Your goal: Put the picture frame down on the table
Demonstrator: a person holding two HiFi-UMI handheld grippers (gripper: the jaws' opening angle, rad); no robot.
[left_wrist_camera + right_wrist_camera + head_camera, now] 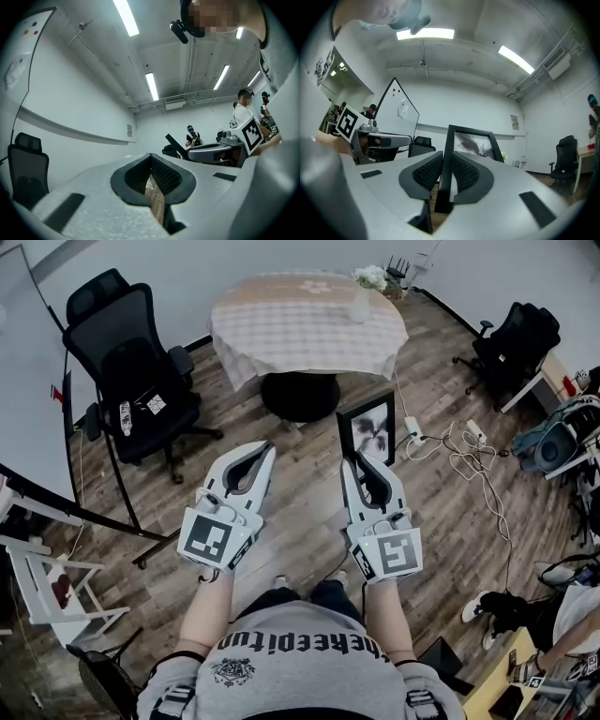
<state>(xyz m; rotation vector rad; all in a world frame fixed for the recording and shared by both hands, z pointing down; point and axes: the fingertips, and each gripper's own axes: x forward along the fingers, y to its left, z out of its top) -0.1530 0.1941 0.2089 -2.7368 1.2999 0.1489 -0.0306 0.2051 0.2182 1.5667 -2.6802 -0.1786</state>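
The round clothed table [281, 334] stands well ahead. Short of it, above the wooden floor, the picture frame [367, 427] is held upright with its long axis near vertical and its printed face turned towards the person. The right gripper [445, 161] pinches its left edge bar between its pads. The left gripper [152, 176] has its jaw tips together on nothing.

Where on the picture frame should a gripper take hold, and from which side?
Probably best on a thin black border rail, coming in edge-on from the person's side, as the right gripper does. The picture frame is flat and stands upright, so the jaws pinch front and back.
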